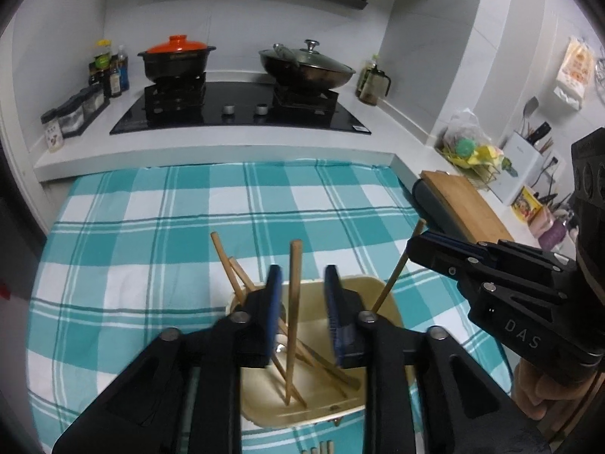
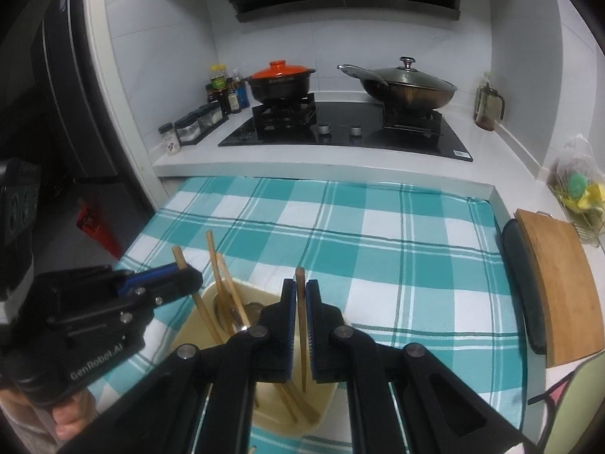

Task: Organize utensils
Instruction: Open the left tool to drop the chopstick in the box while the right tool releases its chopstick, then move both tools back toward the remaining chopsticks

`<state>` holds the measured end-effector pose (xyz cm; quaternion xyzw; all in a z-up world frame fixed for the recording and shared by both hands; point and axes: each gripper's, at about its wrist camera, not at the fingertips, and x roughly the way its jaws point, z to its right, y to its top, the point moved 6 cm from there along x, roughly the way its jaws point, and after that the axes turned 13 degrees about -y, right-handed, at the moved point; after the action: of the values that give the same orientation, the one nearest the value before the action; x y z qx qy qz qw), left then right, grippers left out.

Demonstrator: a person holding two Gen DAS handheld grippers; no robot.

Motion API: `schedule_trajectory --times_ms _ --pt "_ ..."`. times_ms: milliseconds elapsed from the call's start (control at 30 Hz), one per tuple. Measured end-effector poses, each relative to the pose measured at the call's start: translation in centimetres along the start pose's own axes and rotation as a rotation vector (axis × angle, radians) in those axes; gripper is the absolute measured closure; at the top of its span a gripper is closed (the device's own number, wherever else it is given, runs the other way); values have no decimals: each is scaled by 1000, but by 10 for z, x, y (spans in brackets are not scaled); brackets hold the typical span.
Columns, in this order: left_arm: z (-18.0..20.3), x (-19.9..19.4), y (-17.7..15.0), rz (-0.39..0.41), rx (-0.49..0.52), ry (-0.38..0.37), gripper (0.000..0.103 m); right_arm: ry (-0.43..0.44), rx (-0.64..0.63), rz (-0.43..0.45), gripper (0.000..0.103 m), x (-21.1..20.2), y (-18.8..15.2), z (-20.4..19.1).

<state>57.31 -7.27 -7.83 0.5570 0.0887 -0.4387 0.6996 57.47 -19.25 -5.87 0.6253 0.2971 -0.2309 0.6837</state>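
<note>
pinching a wooden chopstick (image 2: 301, 325) — right tongs (image 2: 301, 291).

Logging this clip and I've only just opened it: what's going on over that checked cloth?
A person holds a gripper in each hand over a beige utensil holder standing on the teal checked cloth. The left gripper is open around an upright chopstick whose tip is down in the holder, pads clear of it. The right gripper is shut on another chopstick above the holder. More chopsticks already lean inside.
</note>
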Motion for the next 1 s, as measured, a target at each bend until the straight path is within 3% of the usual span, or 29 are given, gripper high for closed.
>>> schedule_trajectory --times_ms 33,100,133,300,467,667,867,1000 --pt "-2 -4 2 19 -15 9 49 7 13 2 87 2 1 1" --pt "-6 -13 5 44 -30 9 43 12 47 21 71 3 6 4" --pt "-6 -19 5 49 -30 3 42 14 67 42 69 -1 7 6" --pt "-4 -59 -6 44 31 35 33 3 92 151 69 -41 14 16" --pt "-5 -104 -52 -28 106 55 28 0 34 211 69 -94 -5 22" --pt "-14 -141 -149 -115 154 113 20 -67 -63 163 68 -127 -80 44" --pt "-8 -134 -263 -179 139 122 20 -210 -78 83 68 -123 -197 66" --pt "3 -114 -292 -192 114 84 20 -225 -63 -30 68 -101 -286 51"
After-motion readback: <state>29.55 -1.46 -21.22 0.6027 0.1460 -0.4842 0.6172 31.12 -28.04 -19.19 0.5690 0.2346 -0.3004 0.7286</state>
